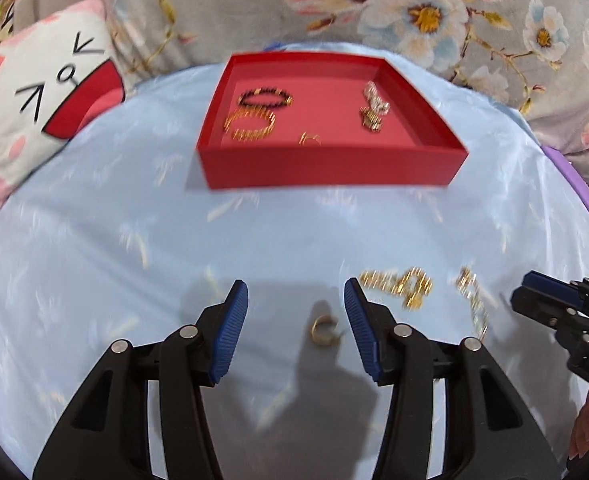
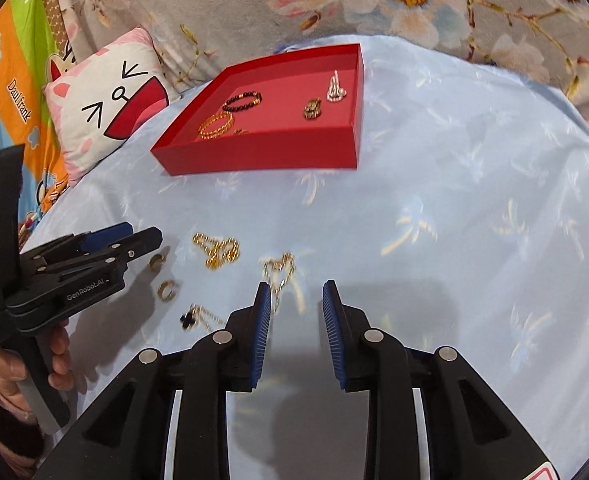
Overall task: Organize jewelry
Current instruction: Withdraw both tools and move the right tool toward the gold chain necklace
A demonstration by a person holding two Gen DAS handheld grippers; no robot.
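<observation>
A red tray (image 1: 330, 168) (image 2: 262, 156) sits on the light blue cloth and holds a black bead bracelet (image 1: 264, 98), a gold bangle (image 1: 250, 124), a small gold ring (image 1: 309, 139) and chain pieces (image 1: 372, 108). My left gripper (image 1: 296, 298) is open above a gold hoop earring (image 1: 323, 330); it also shows in the right wrist view (image 2: 150, 236). A gold chain (image 1: 398, 284) (image 2: 218, 250) lies to its right. My right gripper (image 2: 296, 292) is open over a thin gold chain (image 2: 280, 270). A second hoop (image 2: 167, 290) and a black cross pendant (image 2: 188, 319) lie nearby.
A cat-face pillow (image 1: 42, 92) (image 2: 106, 100) lies left of the tray. A floral grey blanket (image 1: 434, 12) lies behind. A purple object (image 1: 574, 184) sits at the right edge of the cloth. A colourful cartoon sheet (image 2: 10, 100) is at far left.
</observation>
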